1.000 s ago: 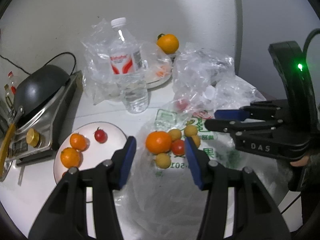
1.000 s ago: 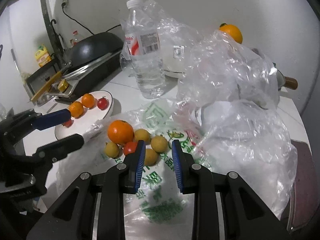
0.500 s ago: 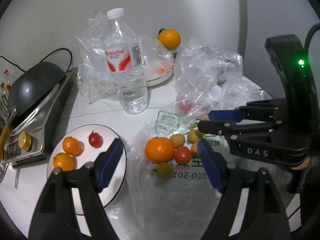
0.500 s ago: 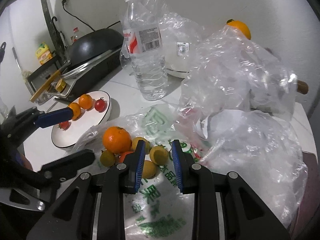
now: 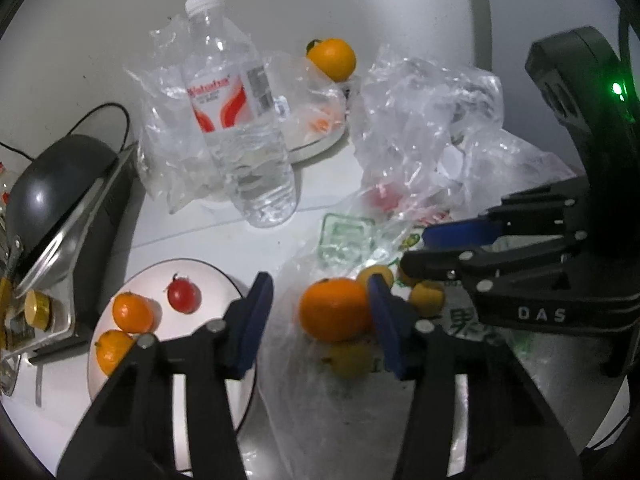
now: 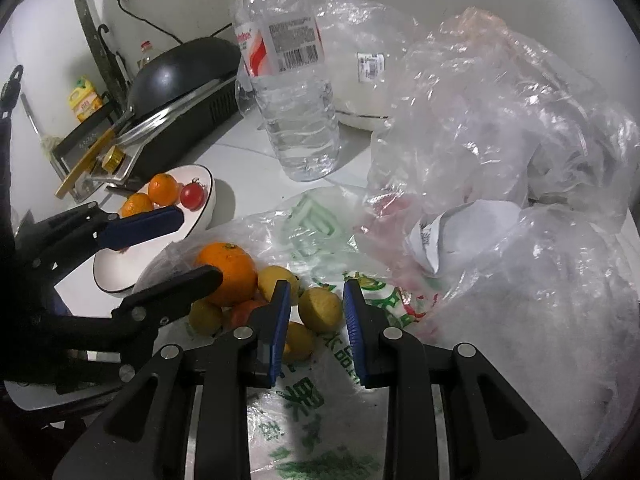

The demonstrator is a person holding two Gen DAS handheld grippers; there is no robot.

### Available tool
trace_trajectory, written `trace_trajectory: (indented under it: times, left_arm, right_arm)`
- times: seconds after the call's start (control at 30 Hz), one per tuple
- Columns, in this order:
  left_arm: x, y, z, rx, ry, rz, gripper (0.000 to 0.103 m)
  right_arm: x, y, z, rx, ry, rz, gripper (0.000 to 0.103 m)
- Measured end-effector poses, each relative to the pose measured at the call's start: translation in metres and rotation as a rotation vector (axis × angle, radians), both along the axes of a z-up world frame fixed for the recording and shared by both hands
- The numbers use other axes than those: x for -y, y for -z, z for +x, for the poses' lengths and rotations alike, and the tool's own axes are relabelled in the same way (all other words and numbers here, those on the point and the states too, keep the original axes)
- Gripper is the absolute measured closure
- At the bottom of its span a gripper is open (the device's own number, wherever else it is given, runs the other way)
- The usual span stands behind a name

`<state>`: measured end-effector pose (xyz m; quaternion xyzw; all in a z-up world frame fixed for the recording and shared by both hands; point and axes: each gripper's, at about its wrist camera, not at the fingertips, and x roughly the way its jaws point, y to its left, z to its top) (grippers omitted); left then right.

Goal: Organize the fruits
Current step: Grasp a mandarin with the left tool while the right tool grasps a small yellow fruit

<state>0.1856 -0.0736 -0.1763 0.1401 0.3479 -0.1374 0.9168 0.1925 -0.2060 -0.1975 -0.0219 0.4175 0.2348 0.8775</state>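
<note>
Left gripper (image 5: 320, 312), its gap just narrowed, brackets the big orange (image 5: 334, 308) on the plastic bag (image 5: 340, 400).

left hand-held gripper (image 5: 318, 330) narrowing around orange (image 5: 334, 308)

You see a bright orange (image 5: 335, 307) beside yellow fruits (image 6: 320, 309) on clear plastic with green print (image 6: 304, 396). Your plate (image 5: 208, 276) is white; its tomato (image 5: 183, 294) red.

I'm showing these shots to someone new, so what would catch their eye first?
Probably the big orange in the fruit pile on the printed plastic bag, with the left claw closing around it. Next, the water bottle standing behind, and the white plate holding small oranges and a red tomato left of the pile.
</note>
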Motion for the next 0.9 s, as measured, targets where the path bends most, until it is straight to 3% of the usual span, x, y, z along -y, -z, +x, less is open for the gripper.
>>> trace_trajectory:
  times: [0.33,0.9]
  left_arm:
    - [-0.002,0.017,0.015,-0.086,0.014,-0.05,0.052]
    - [-0.001,0.007,0.004,-0.07,0.047,-0.074,0.059]
  right_arm:
    - [-0.001,0.007,0.005,-0.024,0.016,-0.017,0.074]
    - [-0.004,0.002,-0.003,0.012,0.023,-0.038,0.076]
